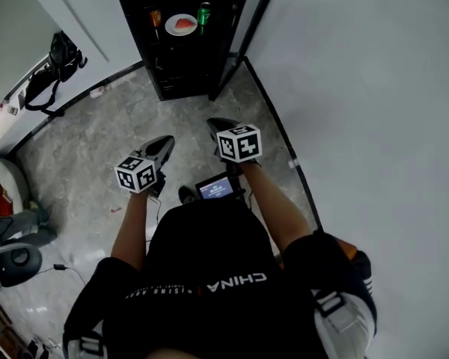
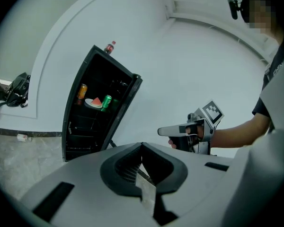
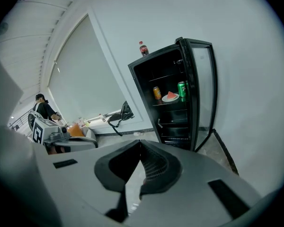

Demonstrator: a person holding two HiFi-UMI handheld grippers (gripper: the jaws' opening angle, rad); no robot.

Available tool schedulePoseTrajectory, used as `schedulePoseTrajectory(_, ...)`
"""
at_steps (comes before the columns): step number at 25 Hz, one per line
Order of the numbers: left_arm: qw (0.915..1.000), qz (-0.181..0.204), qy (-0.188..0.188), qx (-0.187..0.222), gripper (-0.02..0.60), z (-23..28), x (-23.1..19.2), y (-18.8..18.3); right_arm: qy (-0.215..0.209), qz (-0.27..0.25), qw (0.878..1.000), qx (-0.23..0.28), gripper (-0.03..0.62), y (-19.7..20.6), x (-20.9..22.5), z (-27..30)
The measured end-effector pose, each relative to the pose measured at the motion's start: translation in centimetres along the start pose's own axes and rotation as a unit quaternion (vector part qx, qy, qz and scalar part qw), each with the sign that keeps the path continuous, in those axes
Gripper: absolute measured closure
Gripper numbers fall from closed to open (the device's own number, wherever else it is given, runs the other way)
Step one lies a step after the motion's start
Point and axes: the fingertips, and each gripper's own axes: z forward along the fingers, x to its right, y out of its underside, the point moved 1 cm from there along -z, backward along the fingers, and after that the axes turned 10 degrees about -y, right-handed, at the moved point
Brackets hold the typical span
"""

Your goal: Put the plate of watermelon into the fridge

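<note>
The plate of watermelon (image 1: 181,25) sits on a shelf in the open fridge (image 1: 132,17) at top centre, between an orange can (image 1: 156,17) and a green can (image 1: 204,13). Mid-frame, the left gripper (image 1: 164,143) and right gripper (image 1: 216,124) are closed and empty.

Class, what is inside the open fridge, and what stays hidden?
Inside the fridge, one shelf holds the plate of watermelon, with an orange can on its left and a green can on its right. The lower shelves are too dark to show any contents.
</note>
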Motion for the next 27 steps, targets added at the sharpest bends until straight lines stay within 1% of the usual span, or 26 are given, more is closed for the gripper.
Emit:
schedulePoseTrajectory(6, 0.9997, -0.011, -0.019, -0.012, 0.569, 1.9, 2.0, 1.2, -0.003, 0.0, 1.0, -0.003, 0.577, 0.8, 2.0, -2.5)
schedulePoseTrajectory(9, 0.9995, -0.005, -0.028, -0.015, 0.569, 2.6, 3.2, 1.4, -0.005, 0.0, 1.0, -0.001, 0.577, 1.0, 3.2, -3.6)
schedulePoseTrajectory(12, 0.9993, -0.001, -0.035, -0.01, 0.569, 2.9, 3.7, 0.8, -0.003, -0.007, 1.0, 0.006, 0.577, 0.3, 3.9, -3.9)
schedulePoseTrajectory(17, 0.9995, -0.006, -0.031, 0.003, 0.569, 2.8, 4.0, -0.7, -0.02, -0.007, 1.0, 0.009, 0.577, -0.6, 3.8, -3.5)
schedulePoseTrajectory(21, 0.9994, 0.0, -0.035, -0.001, 0.569, 3.5, 4.0, -0.6, -0.024, -0.012, 1.0, 0.006, 0.577, -0.8, 4.4, -3.4)
schedulePoseTrajectory(27, 0.9992, -0.003, -0.039, -0.002, 0.569, 3.9, 4.7, -0.2, -0.027, -0.01, 1.0, 0.002, 0.577, -0.6, 5.2, -4.2)
